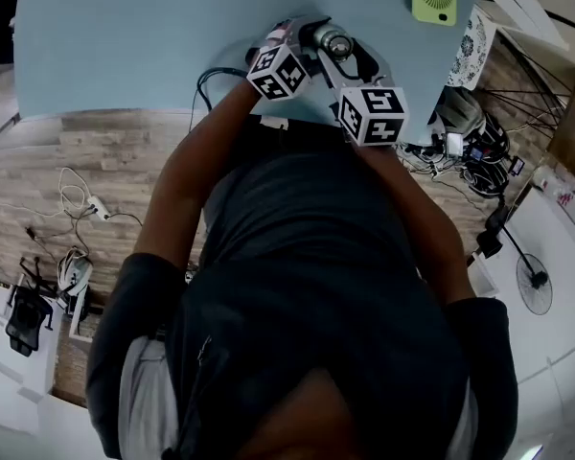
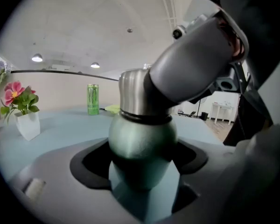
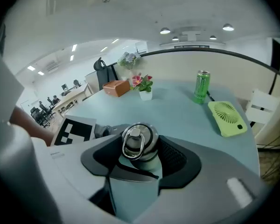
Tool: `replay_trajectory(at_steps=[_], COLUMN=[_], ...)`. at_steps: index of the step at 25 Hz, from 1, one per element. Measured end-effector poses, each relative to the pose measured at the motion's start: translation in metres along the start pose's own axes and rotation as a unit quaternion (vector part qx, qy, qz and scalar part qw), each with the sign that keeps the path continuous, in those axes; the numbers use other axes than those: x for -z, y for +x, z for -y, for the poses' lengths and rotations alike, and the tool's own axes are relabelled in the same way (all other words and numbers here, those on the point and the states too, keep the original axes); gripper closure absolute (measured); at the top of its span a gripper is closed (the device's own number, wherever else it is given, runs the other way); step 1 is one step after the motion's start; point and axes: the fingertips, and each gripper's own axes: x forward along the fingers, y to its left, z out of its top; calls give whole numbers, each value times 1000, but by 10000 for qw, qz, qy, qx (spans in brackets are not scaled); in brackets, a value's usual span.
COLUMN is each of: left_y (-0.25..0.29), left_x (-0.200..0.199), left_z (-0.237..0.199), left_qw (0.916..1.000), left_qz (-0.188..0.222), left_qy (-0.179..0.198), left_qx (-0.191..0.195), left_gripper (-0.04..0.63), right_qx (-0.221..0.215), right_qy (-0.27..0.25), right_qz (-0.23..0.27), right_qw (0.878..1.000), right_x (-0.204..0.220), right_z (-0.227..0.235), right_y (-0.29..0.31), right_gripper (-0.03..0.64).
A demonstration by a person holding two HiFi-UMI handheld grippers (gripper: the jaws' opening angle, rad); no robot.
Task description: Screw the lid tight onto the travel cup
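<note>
Travel cup [image 2: 140,134] is sitting above the blue table [image 1: 153,36], close to its near edge, with the left gripper [image 2: 141,167] clamping the green body crosswise between its pads. To the right, the right gripper [image 3: 139,158] is gripping the steel lid [image 3: 138,139] end-on, so the tightening step appears to be in hand. The next move is calling for a roll of that wrist about the cup's axis while the left grip is bracing the body. The cup's long axis is leaning, lid end pointing up toward the right gripper, base pointing down and away.
</note>
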Motion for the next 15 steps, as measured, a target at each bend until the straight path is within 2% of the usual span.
replay_trajectory(at_steps=[7,9,10,12,14,15], left_y=[2,3,3,3,2,1], left_x=[0,-1,-1,-1,0,1], left_z=[-1,0,0,0,0,0], left_qw=[10000,10000,10000,10000,10000,10000], left_qz=[-4,1,-2,-7,-6,-6], left_qy=[-17,-29,-29,-21,-18,-20], left_qx=[16,22,25,28,35,39], left_gripper=[186,186,186,186,186,186], right_qx=[-79,-164,-255,-526,-877,-1106], right_qy=[63,-63,-249,-946,-1959,-2564], right_qz=[-101,-190,-282,-497,-683,-785], right_qw=[9999,9997,9990,9929,9743,9570], right_x=[0,0,1,-1,-6,-7], right_z=[4,4,3,0,-7,-11], right_y=[1,1,0,-3,-8,-11], right_gripper=[368,368,368,368,364,360])
